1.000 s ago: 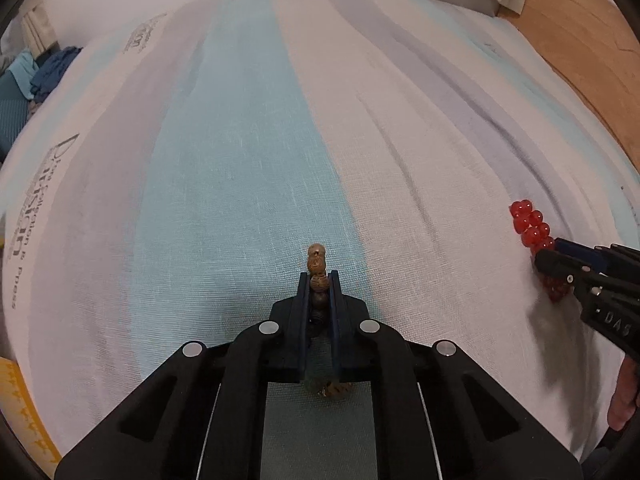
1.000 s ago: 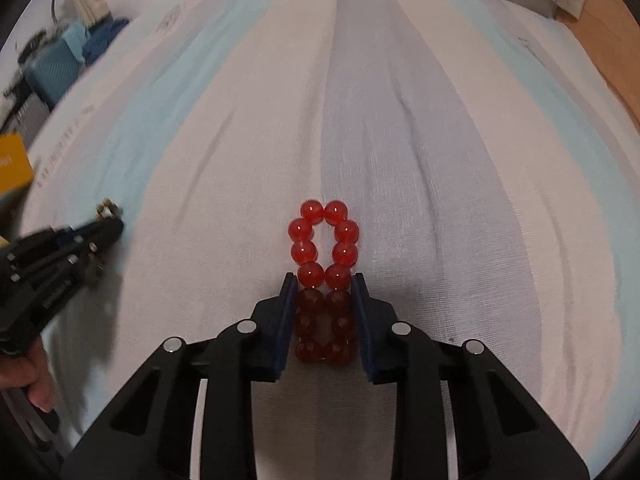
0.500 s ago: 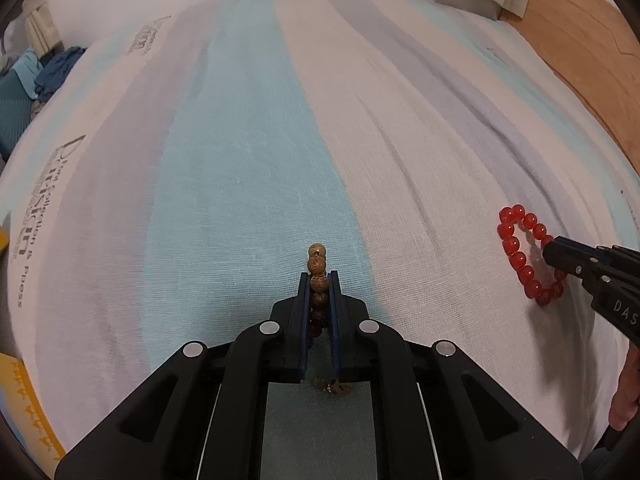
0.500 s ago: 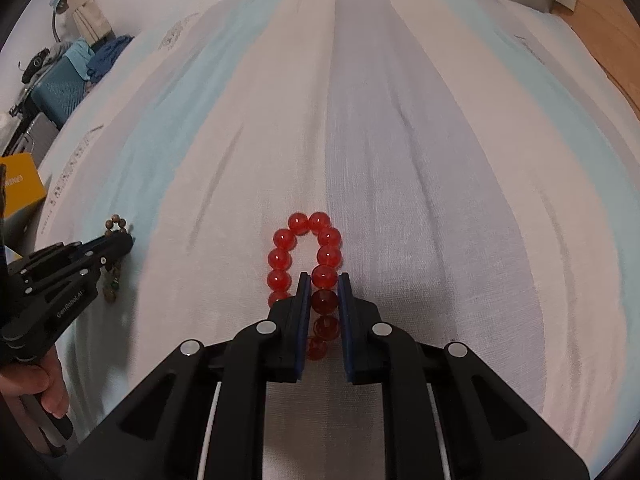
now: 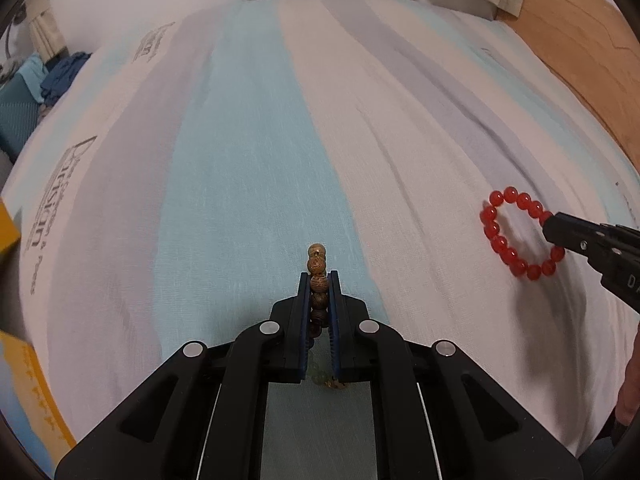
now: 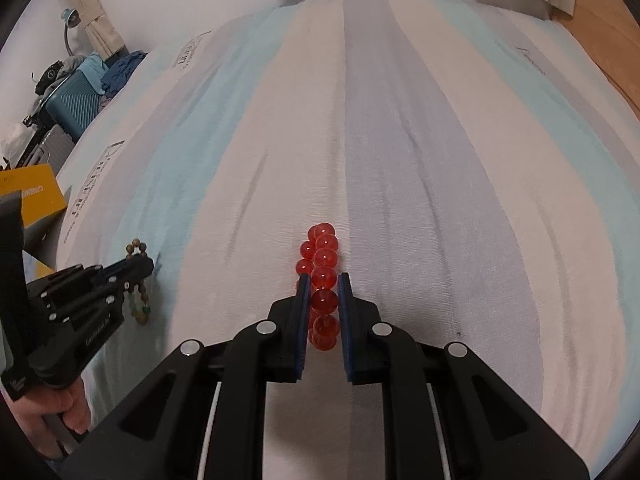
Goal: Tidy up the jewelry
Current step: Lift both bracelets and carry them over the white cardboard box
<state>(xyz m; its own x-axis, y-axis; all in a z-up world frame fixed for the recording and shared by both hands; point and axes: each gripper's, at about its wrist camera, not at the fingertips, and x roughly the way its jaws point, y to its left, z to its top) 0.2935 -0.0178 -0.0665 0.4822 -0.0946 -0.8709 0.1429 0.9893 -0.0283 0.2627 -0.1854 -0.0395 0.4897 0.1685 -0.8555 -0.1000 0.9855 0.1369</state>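
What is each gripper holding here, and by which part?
Left gripper pinches the brown wooden bead bracelet by one side of its loop. Right gripper pinches the red bead bracelet by one side too.

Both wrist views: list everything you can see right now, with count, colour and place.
Red bead bracelet: one, red, clamped in the right gripper.
Wooden bead bracelet: one, brown, clamped in the left gripper.
Bedsheet: one, striped white, grey and light blue, beneath both grippers.
Yellow box: one, left edge of bed.
Suitcase: one, teal, far left, clothes piled on top.
Headboard: one, wooden, upper right.
Left gripper: black, shut.
Right gripper: black, shut.
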